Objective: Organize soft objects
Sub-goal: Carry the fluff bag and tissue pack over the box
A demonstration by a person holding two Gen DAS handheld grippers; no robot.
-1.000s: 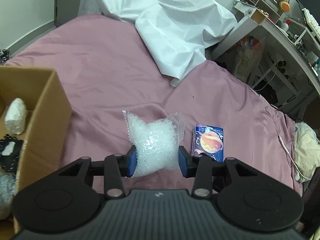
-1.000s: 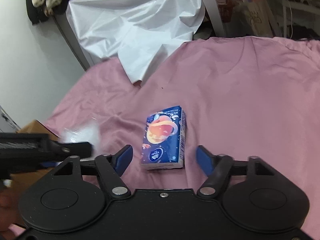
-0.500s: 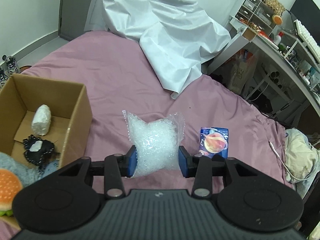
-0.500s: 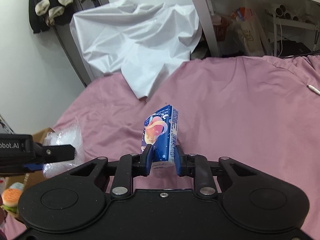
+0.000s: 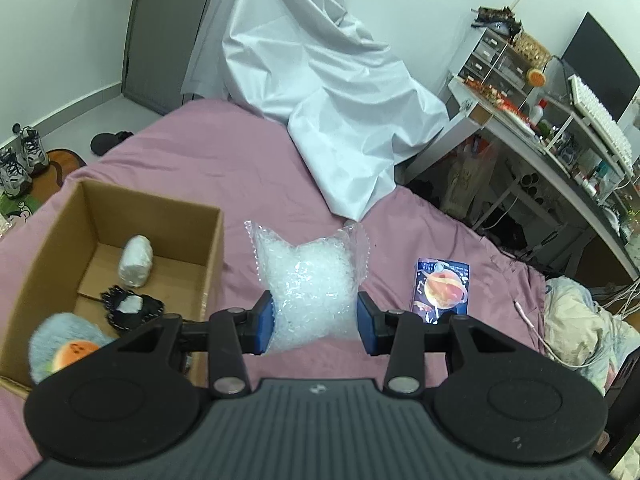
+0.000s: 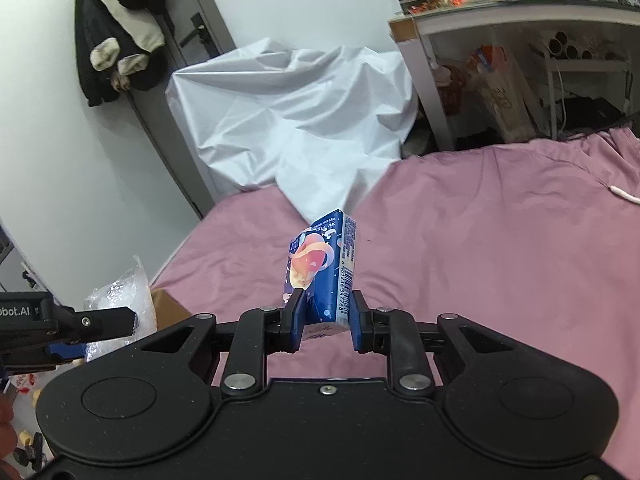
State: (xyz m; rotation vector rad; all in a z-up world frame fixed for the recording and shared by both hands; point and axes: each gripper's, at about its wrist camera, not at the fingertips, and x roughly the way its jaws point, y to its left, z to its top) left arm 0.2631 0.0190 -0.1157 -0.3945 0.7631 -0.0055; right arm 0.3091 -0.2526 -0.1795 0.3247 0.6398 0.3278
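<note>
My left gripper (image 5: pixel 316 326) is shut on a clear bag of white pellets (image 5: pixel 310 276) and holds it above the pink bed, just right of an open cardboard box (image 5: pixel 218 248). The box holds a white wrapped lump (image 5: pixel 136 260), a black knitted item (image 5: pixel 132 308) and a plush toy with an orange burger shape (image 5: pixel 66 350). My right gripper (image 6: pixel 325 320) is shut on a blue tissue pack with a planet print (image 6: pixel 322 268), lifted off the bed. That pack also shows in the left wrist view (image 5: pixel 442 288). The bag shows at the left in the right wrist view (image 6: pixel 118 300).
A crumpled white sheet (image 5: pixel 320 100) covers the far end of the pink bed (image 5: pixel 200 160). A cluttered white desk (image 5: pixel 560 136) stands to the right. Cream bedding (image 5: pixel 580 332) and cables lie off the right edge. Shoes (image 5: pixel 20 160) sit on the floor at left.
My right gripper closed on the tissue pack and lifted it off the bed. My left gripper rose with the pellet bag, so the box now shows its inside.
</note>
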